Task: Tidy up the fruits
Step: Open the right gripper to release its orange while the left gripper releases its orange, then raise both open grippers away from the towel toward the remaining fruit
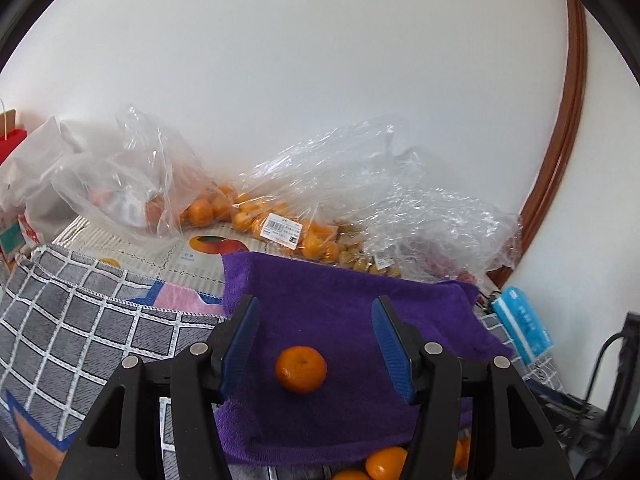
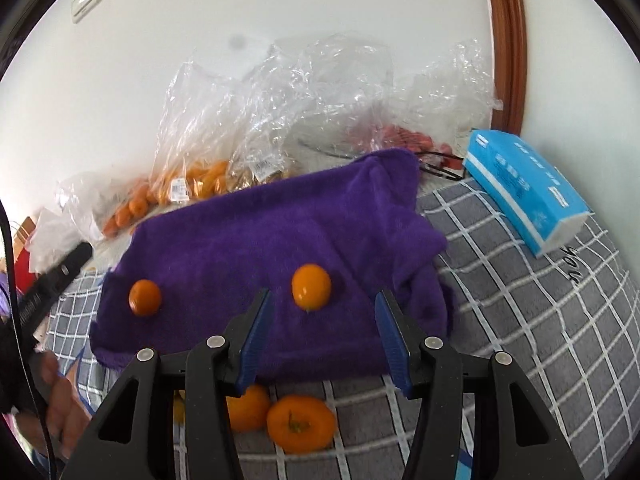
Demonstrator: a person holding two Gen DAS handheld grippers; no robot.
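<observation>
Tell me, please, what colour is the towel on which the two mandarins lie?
The towel is purple; the right wrist view shows it best.

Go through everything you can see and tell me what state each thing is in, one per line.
left gripper: open, empty
right gripper: open, empty
purple towel: spread out, rumpled
two oranges on towel: loose, apart
oranges off towel: on checked cloth
plastic bags: open, holding fruit
tissue pack: lying flat
</observation>
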